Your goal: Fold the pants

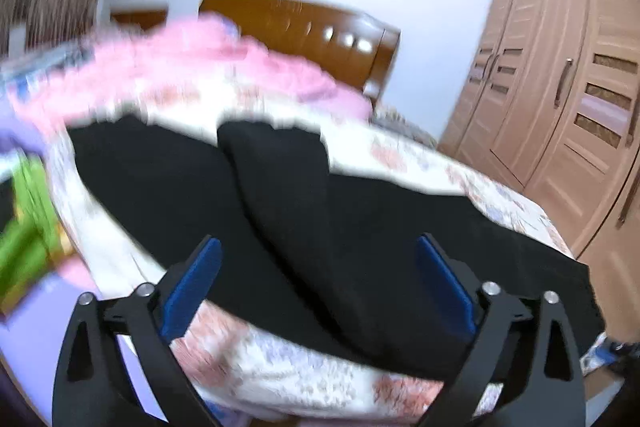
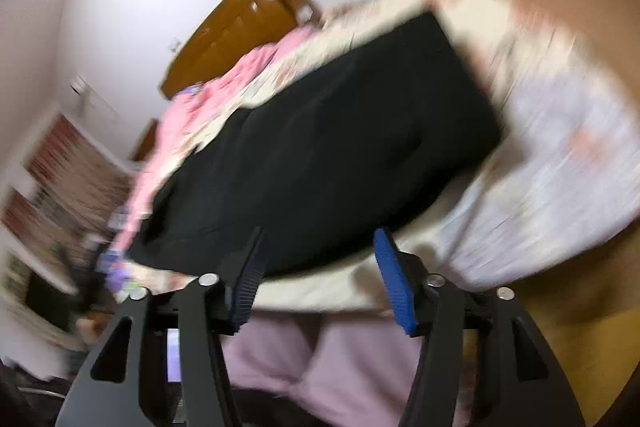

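Black pants lying on floral bed, already doubled into a compact slab; left tongs gaping wide, gripping nothing; right tongs standing apart, empty, hovering at near edge; seemingly nearing completion, perhaps one final fold remaining.

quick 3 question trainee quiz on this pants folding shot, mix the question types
1. True or false: the left gripper is clamped on the black pants.
2. Multiple choice: the black pants lie on A) a bare wooden floor, B) a floral bedspread, C) a glass table.
3. Short answer: what pink thing sits on the bed beyond the pants?

Key
1. False: its blue pads stand wide apart and press on nothing.
2. B
3. A pink blanket, bunched up before the wooden headboard. The right gripper is open too, nothing between its pads.
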Demonstrator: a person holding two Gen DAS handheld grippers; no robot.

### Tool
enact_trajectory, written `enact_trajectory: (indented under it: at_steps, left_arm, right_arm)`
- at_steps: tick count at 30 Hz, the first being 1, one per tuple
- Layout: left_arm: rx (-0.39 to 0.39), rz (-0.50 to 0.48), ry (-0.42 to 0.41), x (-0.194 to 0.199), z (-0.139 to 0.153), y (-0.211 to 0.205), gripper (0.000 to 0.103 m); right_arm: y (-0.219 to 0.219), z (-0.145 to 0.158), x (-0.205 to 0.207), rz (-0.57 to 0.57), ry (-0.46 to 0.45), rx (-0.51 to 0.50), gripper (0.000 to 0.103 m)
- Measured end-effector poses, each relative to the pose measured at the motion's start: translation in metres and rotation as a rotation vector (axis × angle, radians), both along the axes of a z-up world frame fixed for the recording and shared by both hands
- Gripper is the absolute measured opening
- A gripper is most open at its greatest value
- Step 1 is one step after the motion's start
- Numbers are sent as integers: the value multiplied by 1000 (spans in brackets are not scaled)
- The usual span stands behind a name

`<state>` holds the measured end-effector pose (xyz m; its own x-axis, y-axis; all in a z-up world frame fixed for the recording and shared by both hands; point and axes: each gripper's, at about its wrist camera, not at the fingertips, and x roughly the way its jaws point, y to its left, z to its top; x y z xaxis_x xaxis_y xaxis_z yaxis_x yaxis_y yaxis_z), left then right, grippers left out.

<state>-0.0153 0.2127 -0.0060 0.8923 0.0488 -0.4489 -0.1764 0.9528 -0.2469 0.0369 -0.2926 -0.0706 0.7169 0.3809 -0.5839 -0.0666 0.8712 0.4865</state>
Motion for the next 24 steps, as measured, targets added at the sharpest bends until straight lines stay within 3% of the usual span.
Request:
enact_trajectory:
  at_steps: [1, 4, 6, 10, 13, 17, 20, 21, 22, 23, 24]
  left_arm:
    - [17, -28, -16, 1, 8, -7, 101]
    - [61, -237, 24, 31, 25, -54, 101]
    - [107, -330, 86, 57, 24, -90, 101]
    - [178, -495, 219, 122, 3, -163, 101]
    - [90, -591, 289, 165, -4, -187, 101]
    - [-19, -720, 322, 231, -2, -212, 101]
    - [-75, -866, 364, 257, -12, -234, 100]
    - [-64, -902, 372, 260, -17, -239, 100]
    - [11, -915, 387, 268, -27, -247, 100]
    - [85, -880, 411, 278, -39, -252, 100]
    - [114, -848, 435, 287, -49, -251, 96]
  right_arm:
    - [-1, 9, 1, -15, -38, -26, 59]
    - [-3, 27, 19, -30, -122, -77, 89]
    - [10, 34, 42, 1, -131, -125, 90]
    - [45, 23, 86, 51, -57, -308, 90]
    - [48, 11, 102, 58, 4, -382, 90]
    - [46, 11, 117, 83, -15, -384, 90]
    - [49, 6, 138, 132, 13, -448, 92]
    - [48, -3, 149, 152, 64, -481, 92]
    - [45, -12, 155, 173, 98, -482, 92]
    - [40, -18, 157, 186, 111, -473, 93]
    - [37, -20, 152, 195, 67, -469, 93]
